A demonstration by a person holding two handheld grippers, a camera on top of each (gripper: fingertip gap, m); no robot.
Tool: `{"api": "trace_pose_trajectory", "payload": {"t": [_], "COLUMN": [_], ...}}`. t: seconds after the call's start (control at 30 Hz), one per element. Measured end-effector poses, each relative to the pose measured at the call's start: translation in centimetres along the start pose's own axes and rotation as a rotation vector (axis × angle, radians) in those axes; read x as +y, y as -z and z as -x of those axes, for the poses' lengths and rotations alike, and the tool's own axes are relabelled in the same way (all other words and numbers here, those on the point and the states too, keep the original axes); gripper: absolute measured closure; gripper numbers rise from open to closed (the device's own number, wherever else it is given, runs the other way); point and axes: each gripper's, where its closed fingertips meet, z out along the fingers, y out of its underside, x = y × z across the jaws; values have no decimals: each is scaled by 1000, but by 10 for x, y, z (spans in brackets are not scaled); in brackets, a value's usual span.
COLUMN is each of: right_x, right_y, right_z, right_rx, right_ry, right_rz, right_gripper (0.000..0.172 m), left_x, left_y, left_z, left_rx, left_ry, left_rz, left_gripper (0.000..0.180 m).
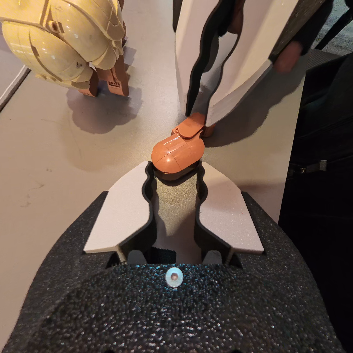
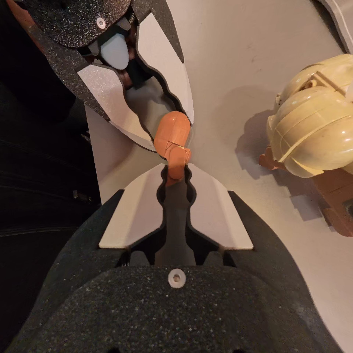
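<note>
That orange brick-built limb piece point(image 1: 177, 152) sits on the grey table point(image 1: 57, 152) near its edge. Your left gripper point(image 1: 176, 168) is clamped on its rounded end, and your right gripper point(image 2: 175, 172) pinches the narrow hinged end. The cream brick-built figure point(image 1: 57, 42) stands well apart.

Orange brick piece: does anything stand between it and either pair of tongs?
Nothing visible does. The left tongs grip the rounded end of the orange brick piece, and the right tongs close on its narrow jointed end.
</note>
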Motion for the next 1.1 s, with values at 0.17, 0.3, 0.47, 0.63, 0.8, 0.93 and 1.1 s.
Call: {"api": "trace_pose_trajectory", "payload": {"t": [0.17,0.3,0.47,0.63,0.8,0.93,1.1], "right_x": [-1,-2,-1,-1,-2,-2,2], "right_y": [-4,-3,-4,-3,0,1,1], "right_z": [-1,-2,-2,-4,-6,-2,-2], "right_rx": [-7,-7,-20,-18,-17,-38,-46], "right_ry": [-24,-56,-114,-166,-178,-157,-152], "right_rz": [-1,-1,-6,-18,-36,-49,-40], "right_gripper": [157,159,158,157,156,155,155], "left_x": [0,0,0,0,0,0,0], "left_y": [0,0,0,0,0,0,0], "left_z": [0,0,-1,-1,-1,-1,-1], "left_rx": [-5,-1,3,5,8,8,8], "left_ry": [-4,-4,-5,-5,-8,-7,-6], "left_rz": [1,0,0,-1,-1,-1,0], "left_gripper": [136,136,136,136,136,136,136]}}
